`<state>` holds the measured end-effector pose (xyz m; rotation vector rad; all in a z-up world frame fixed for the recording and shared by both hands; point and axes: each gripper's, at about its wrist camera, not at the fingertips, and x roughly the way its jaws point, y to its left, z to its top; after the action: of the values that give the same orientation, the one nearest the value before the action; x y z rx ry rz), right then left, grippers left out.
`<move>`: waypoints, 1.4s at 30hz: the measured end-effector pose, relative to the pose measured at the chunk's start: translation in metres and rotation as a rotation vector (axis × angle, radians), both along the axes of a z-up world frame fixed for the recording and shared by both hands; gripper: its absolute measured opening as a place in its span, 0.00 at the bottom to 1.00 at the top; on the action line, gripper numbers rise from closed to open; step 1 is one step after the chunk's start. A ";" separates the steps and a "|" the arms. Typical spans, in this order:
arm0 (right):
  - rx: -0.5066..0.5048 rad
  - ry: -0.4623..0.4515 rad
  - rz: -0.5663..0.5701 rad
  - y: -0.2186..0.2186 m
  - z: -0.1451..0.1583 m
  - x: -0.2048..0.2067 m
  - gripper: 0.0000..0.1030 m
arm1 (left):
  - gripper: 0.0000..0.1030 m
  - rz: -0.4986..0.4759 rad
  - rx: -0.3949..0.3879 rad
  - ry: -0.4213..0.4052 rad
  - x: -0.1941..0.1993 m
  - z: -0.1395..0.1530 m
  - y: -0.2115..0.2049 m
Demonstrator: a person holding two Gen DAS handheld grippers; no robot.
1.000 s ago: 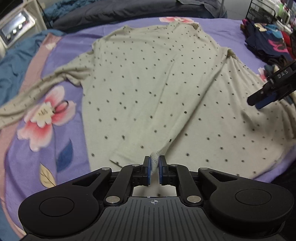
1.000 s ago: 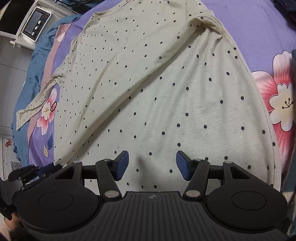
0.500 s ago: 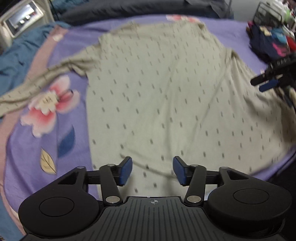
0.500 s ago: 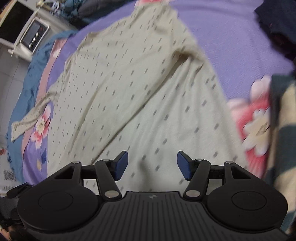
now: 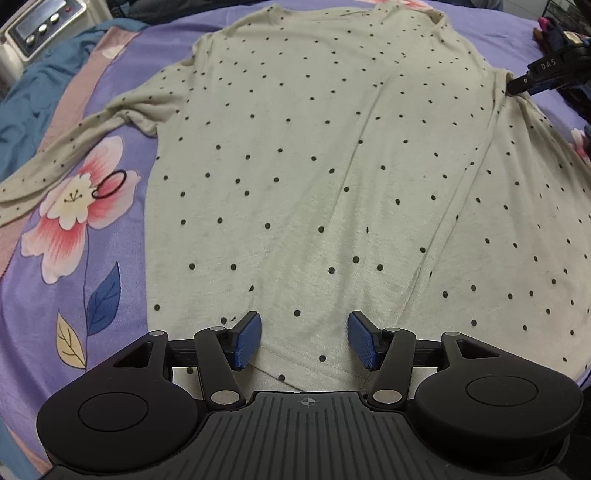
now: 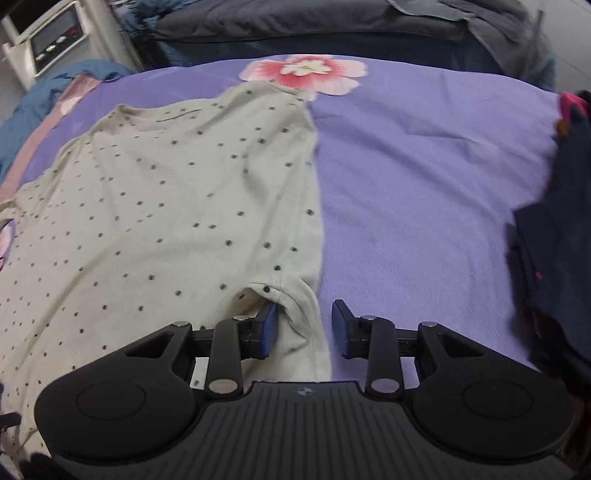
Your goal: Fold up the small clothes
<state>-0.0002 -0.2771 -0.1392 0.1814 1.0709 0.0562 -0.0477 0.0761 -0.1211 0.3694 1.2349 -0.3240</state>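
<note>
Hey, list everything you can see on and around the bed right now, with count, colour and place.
Polka-dot shirt: one, cream with dark dots, spread flat on the bed.
Bedsheet: one, purple with pink flowers, under the shirt.
Hair tie: one, black, on the flower print beside the sleeve.
Dark clothes: a pile, navy, right edge of the bed.
Appliance: one, white, beyond the bed's corner.
Left gripper: open over the hem.
Right gripper: closing, shirt's side edge between its jaws.
</note>
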 end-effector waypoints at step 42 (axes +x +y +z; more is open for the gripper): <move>0.019 0.011 0.173 0.102 0.012 -0.039 0.78 | 1.00 0.327 0.044 -0.205 0.016 0.047 0.064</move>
<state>-0.0394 -0.1750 -0.1270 0.1060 1.0952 0.2211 -0.0318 0.1402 -0.0740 0.2265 1.0804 0.0219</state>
